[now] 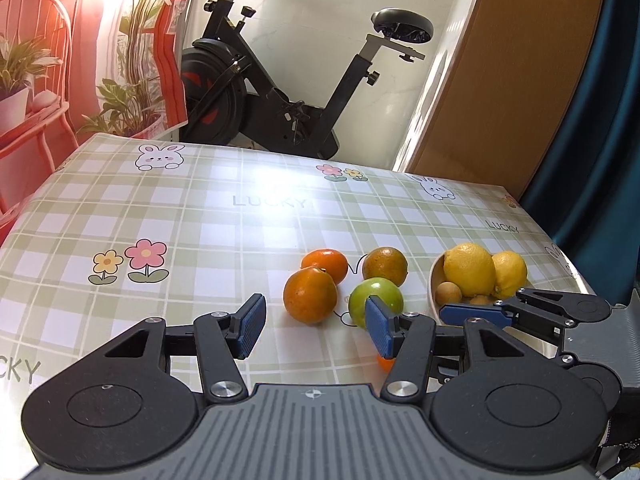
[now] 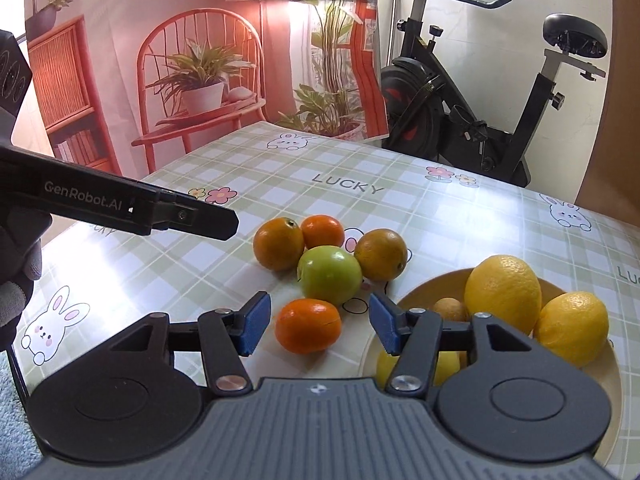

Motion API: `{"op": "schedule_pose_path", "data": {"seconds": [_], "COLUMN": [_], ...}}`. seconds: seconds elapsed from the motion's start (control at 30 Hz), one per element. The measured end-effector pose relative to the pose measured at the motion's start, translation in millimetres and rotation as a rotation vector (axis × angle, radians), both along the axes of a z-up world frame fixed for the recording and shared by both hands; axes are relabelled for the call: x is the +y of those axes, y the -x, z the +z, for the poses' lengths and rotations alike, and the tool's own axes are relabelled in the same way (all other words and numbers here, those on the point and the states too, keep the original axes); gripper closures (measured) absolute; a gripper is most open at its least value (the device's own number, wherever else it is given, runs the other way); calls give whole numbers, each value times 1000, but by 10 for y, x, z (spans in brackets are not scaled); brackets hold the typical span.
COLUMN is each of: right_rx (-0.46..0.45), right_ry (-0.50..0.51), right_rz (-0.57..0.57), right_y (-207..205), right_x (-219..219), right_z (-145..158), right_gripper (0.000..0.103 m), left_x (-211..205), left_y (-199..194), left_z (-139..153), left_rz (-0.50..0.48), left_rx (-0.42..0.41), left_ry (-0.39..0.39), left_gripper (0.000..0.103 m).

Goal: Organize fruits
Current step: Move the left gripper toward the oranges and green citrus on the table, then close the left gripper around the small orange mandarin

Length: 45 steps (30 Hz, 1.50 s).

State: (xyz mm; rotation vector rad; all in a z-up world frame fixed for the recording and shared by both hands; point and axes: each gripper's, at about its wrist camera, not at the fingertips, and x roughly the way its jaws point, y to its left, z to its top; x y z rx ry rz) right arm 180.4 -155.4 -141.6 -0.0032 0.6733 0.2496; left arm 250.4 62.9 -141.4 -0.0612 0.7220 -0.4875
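My right gripper stands part open, pads flanking but not touching the small glossy orange mandarin beside the cream bowl. It looks light, soft-skinned and prone to roll: grip its widest middle. My left gripper hangs open, empty, above the slick checked tablecloth; a black exercise bike stands behind.

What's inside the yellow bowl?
The yellow bowl holds two big lemons, a third lemon partly hidden behind the right tongs, and a small brown fruit. The bowl's near side is covered by the tongs.
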Motion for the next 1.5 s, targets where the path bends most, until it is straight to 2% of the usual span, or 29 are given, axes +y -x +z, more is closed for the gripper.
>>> {"op": "schedule_pose_path", "data": {"seconds": [0.37,0.57,0.77,0.97,1.13,1.5], "right_rx": [98,84,102,110,112,89], "right_ry": [14,5,-9,-23,-19,1], "right_rz": [28,29,55,76,54,28], "right_y": [-213,-150,-135,-82,-116,-175], "right_x": [90,127,191,267,249,233], "right_z": [-184,-178,-196,-244,-267,-279], "right_gripper": [45,45,47,49,49,50], "left_x": [7,-105,-127,-124,-136,-76], "left_y": [13,25,19,7,-82,-322], "left_z": [-102,-172,-213,-258,-302,-410], "left_rz": [-14,-102,-105,-131,-140,-82], "left_rx": [36,71,90,118,150,209], "left_ry": [31,37,51,30,58,154], "left_gripper": [46,46,46,46,46,46]}}
